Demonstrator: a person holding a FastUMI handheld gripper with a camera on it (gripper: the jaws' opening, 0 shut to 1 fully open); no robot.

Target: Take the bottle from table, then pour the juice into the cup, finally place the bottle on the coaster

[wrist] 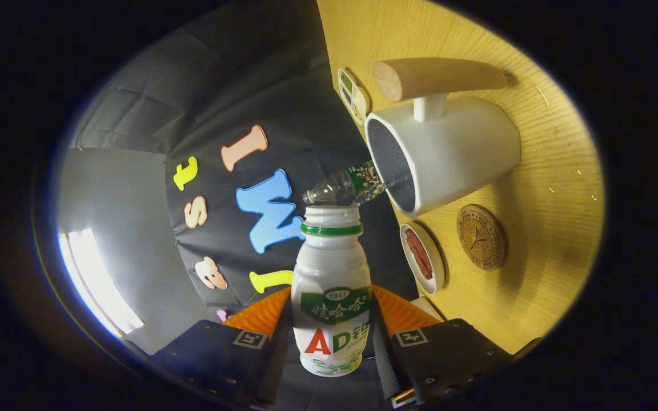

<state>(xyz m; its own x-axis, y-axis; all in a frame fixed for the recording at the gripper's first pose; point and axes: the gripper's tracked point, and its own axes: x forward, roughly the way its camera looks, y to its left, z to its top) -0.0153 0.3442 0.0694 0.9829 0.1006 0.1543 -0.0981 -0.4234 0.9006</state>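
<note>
So the bottle (pixel 332 297) sits right between the gripper (pixel 332 319) fingers, both pressing on its sides, mouth pointing forward along them. The whole view is rolled over, so its long axis looks tipped toward the white cup (pixel 443 151), which stands on the wooden table (pixel 546 240) with a wooden handle. The open rim of the cup is just ahead of the bottle mouth and off to one side. No juice stream is visible, so it's likely mid-tilt for the pour. The round cork coaster (pixel 481 237) lies near the cup's base, next to a small dish (pixel 422 258). A clear plastic bottle (pixel 343 187) lies beyond.
</note>
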